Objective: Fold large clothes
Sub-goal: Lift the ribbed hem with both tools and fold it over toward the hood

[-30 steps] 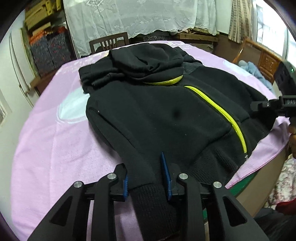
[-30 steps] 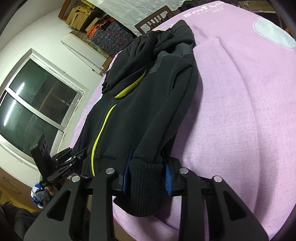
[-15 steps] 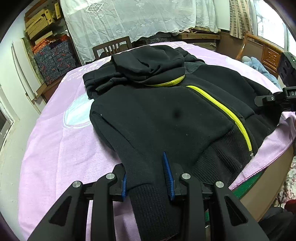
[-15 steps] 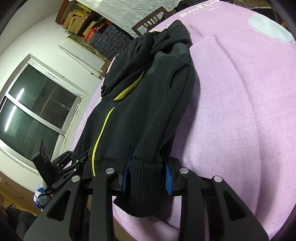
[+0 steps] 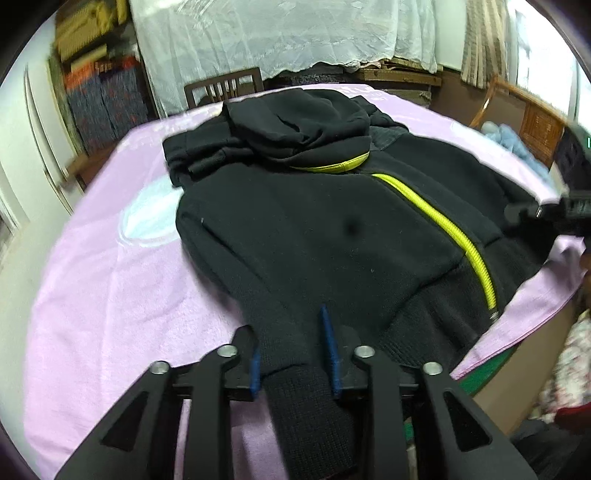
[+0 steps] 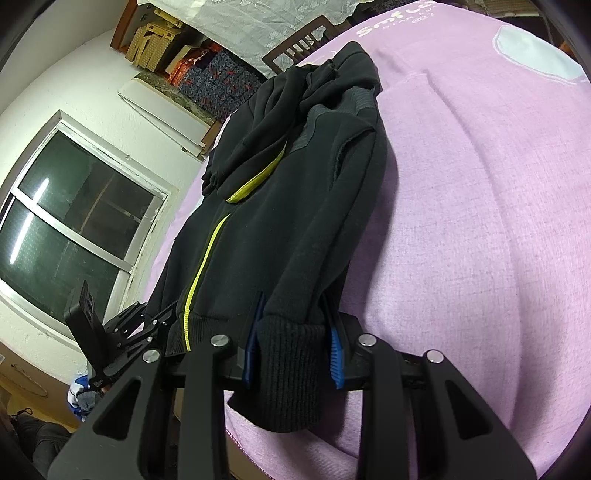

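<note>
Hoodie point(image 5: 314, 229) lay flat on our pink-covered tabletop point(image 5: 110, 295), yellow zipper point(image 5: 443, 229) up. We had the left tool point(image 5: 291, 350) closing its jaws on one ribbed cuff point(image 5: 303, 398), and the right tool point(image 6: 293, 332) squeezing in on the other cuff point(image 6: 291, 369). Stacked boxes point(image 5: 99, 103) and a white curtain point(image 5: 295, 33) sat behind.

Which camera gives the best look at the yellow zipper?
The left wrist view: the yellow zipper runs unbroken down the black hoodie, facing the camera. The right wrist view shows it thinner, seen slantwise along the hoodie's edge.
</note>
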`<state>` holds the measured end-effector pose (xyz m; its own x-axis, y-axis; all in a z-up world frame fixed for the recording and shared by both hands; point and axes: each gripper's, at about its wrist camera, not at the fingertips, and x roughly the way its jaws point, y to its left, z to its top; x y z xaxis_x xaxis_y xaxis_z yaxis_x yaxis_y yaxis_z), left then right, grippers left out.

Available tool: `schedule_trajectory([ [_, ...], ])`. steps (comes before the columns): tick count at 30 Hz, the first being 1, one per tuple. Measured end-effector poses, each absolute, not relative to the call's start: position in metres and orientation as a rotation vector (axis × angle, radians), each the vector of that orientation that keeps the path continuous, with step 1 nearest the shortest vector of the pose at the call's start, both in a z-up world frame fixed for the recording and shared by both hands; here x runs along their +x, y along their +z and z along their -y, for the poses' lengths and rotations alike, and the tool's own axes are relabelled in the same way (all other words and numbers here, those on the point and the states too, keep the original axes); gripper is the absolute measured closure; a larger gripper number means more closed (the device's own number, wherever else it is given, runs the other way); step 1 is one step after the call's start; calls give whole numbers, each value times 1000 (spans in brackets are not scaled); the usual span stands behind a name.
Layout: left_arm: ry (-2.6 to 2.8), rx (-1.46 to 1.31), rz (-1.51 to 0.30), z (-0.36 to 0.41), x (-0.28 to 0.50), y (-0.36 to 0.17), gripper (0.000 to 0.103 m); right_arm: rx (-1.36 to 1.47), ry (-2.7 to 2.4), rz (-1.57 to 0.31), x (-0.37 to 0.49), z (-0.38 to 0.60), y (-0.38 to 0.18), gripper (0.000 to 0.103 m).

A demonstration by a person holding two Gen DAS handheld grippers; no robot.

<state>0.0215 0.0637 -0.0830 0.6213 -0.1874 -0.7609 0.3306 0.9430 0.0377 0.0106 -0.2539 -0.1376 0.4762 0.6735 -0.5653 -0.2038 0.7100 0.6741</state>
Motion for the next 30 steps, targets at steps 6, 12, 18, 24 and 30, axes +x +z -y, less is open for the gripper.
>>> schedule_trajectory([
  [6,-414,-78,-880,-102,39,-59,87,562,569,-899,6,258,-118,91],
  [12,-433,-128,-788,-108,60,-16,88,567,636,-793,17,261,-75,92],
  [18,-387,-122,-728,-110,113,23,88,562,690,-704,73,263,-28,92],
  [24,-298,-165,-758,-119,211,30,88,631,638,-683,191,270,-14,91],
  [30,-210,-253,-946,-134,315,-32,87,679,494,-830,313,257,-79,85],
])
